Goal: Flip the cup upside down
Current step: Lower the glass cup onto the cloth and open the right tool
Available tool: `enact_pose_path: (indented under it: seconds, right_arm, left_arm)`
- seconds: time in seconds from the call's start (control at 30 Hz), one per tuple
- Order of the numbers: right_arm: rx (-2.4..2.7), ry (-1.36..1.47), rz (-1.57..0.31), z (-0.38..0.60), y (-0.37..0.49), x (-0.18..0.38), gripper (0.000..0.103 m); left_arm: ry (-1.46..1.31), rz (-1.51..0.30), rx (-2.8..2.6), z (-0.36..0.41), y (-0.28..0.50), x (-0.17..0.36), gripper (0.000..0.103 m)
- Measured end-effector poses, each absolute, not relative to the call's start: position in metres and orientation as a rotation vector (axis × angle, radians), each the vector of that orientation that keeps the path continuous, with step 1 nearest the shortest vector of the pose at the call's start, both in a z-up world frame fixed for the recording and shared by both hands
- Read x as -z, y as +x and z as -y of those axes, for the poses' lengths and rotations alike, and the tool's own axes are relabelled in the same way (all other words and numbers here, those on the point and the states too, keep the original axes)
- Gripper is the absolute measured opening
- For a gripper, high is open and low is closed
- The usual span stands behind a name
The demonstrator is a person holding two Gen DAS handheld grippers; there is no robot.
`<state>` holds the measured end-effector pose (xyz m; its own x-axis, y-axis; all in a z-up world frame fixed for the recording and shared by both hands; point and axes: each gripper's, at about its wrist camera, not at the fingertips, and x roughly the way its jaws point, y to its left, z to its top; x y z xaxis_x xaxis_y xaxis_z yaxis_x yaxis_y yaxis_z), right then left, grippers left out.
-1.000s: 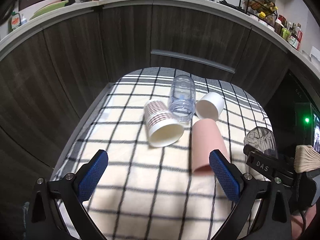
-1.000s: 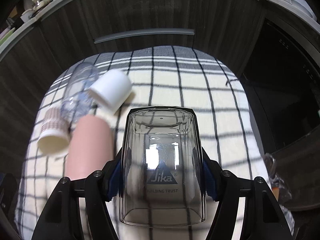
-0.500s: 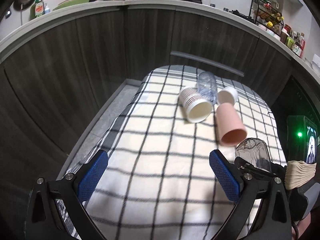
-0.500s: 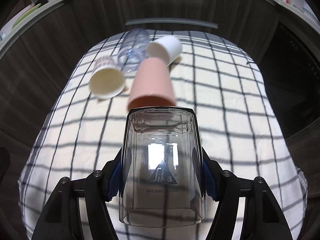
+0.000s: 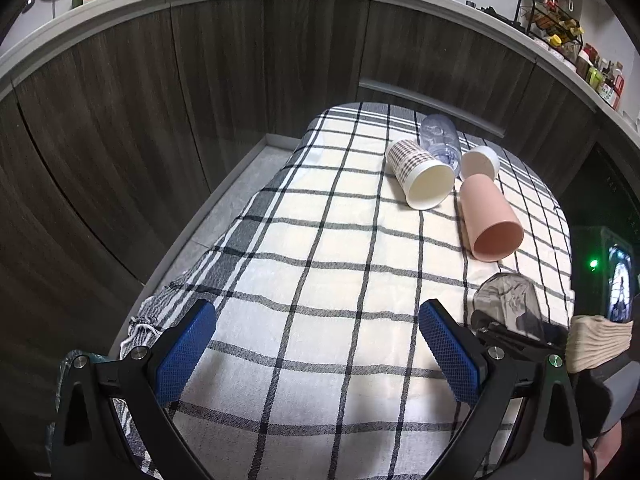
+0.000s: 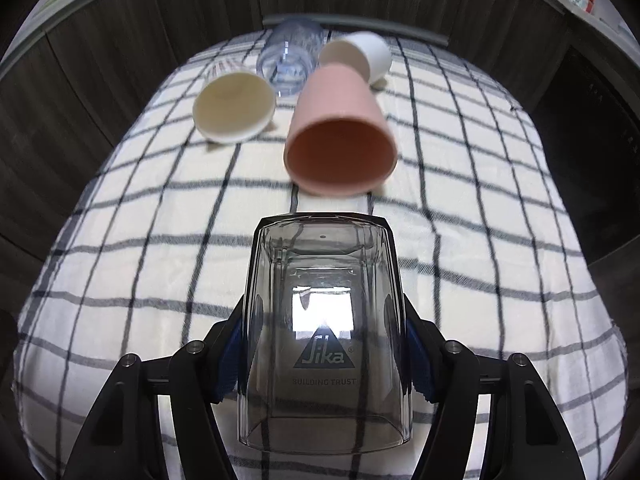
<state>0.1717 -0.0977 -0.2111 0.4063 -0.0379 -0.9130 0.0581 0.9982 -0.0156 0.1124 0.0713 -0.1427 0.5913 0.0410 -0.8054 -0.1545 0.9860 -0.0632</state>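
My right gripper (image 6: 324, 348) is shut on a clear plastic cup (image 6: 324, 320) printed "Sika", held above the checked cloth (image 6: 140, 260) with its base pointing away from the camera. The same cup shows in the left wrist view (image 5: 506, 300) at the right, in the right gripper. My left gripper (image 5: 316, 356) is open and empty over the near part of the cloth (image 5: 320, 280). A pink cup (image 6: 340, 128), a patterned paper cup (image 6: 234, 106), a white cup (image 6: 360, 54) and a clear cup (image 6: 290, 56) lie on their sides at the far end.
Dark wood cabinet fronts (image 5: 200, 80) curve around the table, with a handle bar (image 5: 432, 106) behind it. A counter above holds bottles and a rack (image 5: 552, 24). A screen with a green light (image 5: 592, 264) is at the right.
Both grippers have pulled back toward the near end of the table, so the lying cups look farther away. The right gripper still holds the clear cup.
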Motion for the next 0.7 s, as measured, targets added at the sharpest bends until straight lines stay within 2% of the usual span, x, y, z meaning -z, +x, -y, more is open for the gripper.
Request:
enact_pose_path:
  seconds: [0.33, 0.4, 0.47, 0.7]
  right_arm:
    - [0.062, 0.01, -1.197, 0.096, 0.169, 0.223, 0.067]
    - [0.058, 0.028, -1.193, 0.098, 0.166, 0.22, 0.071]
    - [0.044, 0.025, -1.16, 0.098, 0.162, 0.211, 0.079]
    - [0.028, 0.047, -1.031, 0.116, 0.142, 0.168, 0.082]
  left_arm:
    - [-0.112, -0.928, -0.105, -0.063, 0.111, 0.139, 0.103]
    - [-0.107, -0.923, -0.108, -0.062, 0.111, 0.136, 0.103]
    - [-0.098, -0.919, -0.102, -0.059, 0.11, 0.132, 0.103]
    - [-0.07, -0.897, -0.081, -0.041, 0.108, 0.116, 0.103]
